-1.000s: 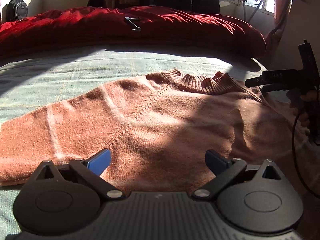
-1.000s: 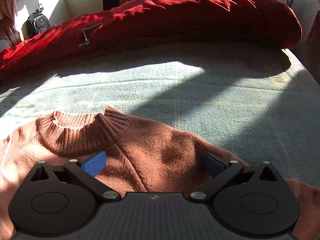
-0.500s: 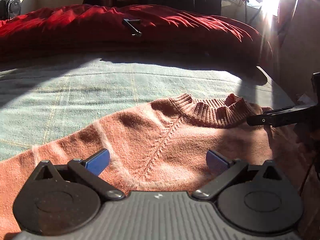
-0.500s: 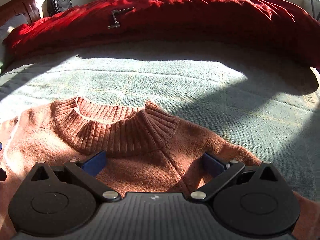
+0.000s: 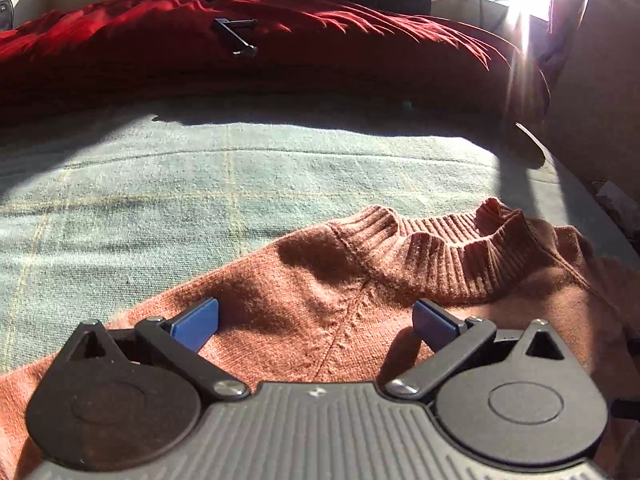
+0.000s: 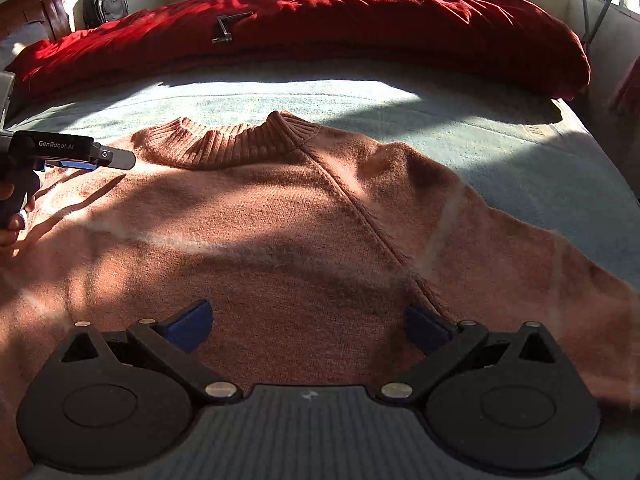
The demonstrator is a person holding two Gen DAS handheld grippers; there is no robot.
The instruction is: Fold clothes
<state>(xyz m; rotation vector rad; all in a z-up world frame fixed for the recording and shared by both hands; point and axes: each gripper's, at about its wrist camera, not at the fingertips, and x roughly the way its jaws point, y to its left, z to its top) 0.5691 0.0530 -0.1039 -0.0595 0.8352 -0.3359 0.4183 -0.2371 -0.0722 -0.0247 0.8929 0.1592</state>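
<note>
A rust-orange knit sweater (image 6: pixel 280 220) lies face up on the bed, its sleeves spread to both sides. Its ribbed collar (image 6: pixel 228 142) points toward the red duvet. In the left wrist view my left gripper (image 5: pixel 316 320) stands open low over the sweater (image 5: pixel 320 280), at the shoulder seam just left of the collar (image 5: pixel 452 252). Nothing is between its blue pads. My right gripper (image 6: pixel 308 324) is open over the chest, beside the diagonal sleeve seam. At the far left of the right wrist view the left gripper (image 6: pixel 116 158) shows from the side, held by a hand (image 6: pixel 8 216).
A pale green bedsheet (image 5: pixel 200 184) covers the bed. A heaped red duvet (image 6: pixel 360 24) runs along the far edge with a small black metal part (image 6: pixel 226 30) on it. A backpack (image 6: pixel 106 2) stands at the back left. Strong sun glares in from the back right.
The left gripper has moved forward and lower toward the collar and shoulder. The right gripper has drawn back from the collar to over the chest. Both stay open.
</note>
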